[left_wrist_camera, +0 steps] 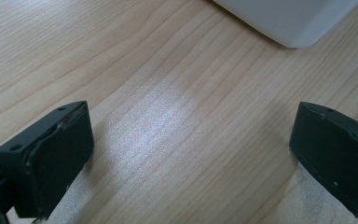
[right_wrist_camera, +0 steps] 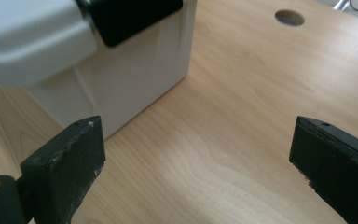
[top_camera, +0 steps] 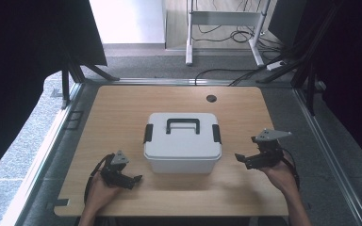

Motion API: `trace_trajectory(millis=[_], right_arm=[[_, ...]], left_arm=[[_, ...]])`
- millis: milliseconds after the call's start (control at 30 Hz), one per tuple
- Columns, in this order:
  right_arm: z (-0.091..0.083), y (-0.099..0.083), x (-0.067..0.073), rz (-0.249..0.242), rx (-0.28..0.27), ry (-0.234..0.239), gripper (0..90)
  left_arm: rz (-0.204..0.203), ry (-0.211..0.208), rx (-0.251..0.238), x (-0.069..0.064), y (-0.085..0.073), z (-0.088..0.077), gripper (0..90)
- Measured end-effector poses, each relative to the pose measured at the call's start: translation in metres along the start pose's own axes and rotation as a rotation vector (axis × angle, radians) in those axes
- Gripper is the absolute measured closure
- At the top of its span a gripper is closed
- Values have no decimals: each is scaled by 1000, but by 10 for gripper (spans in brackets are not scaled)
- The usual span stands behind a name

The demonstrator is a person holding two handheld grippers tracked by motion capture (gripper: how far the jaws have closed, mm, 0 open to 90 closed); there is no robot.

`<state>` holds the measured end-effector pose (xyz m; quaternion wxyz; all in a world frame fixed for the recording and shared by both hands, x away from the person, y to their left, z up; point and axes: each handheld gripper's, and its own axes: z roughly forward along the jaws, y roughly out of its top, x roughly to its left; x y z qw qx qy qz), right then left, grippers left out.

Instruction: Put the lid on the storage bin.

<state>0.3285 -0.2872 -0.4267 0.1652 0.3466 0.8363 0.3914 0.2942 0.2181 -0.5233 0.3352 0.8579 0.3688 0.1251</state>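
Note:
A white lidded box (top_camera: 182, 142) with a black handle (top_camera: 183, 125) and black side latches sits in the middle of the wooden table (top_camera: 113, 113). My left gripper (top_camera: 133, 181) rests low by the box's near-left corner, jaws open over bare wood; a corner of the box (left_wrist_camera: 289, 18) shows ahead of my left gripper (left_wrist_camera: 191, 154). My right gripper (top_camera: 242, 160) hovers by the box's right side, open with nothing between the jaws. In the right gripper view, ahead of that gripper (right_wrist_camera: 196, 172), the box's wall (right_wrist_camera: 121, 79) and one black latch (right_wrist_camera: 130, 16) loom close at the upper left.
A round cable hole (top_camera: 211, 98) lies in the table near its far edge, also visible as hole (right_wrist_camera: 289, 17). Beyond the table stand a white frame with legs (top_camera: 226, 23) and loose cables on the floor. Dark curtains flank both sides.

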Motion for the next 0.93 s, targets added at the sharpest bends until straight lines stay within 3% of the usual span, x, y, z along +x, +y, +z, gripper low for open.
trace_trajectory(millis=[300,567,800,933], right_arm=[[19,-30,13,35,2,10,32],[36,-62,14,82,35,-13,35],[47,-77,16,96,92,-17,16],[51,-78,20,59,108,-48,0]], left_arm=[[-2,1,3,0,0,0,0],[-3,2,2,-1,0,0,0],[-4,2,3,-1,0,0,0],[-3,2,2,-1,0,0,0]])
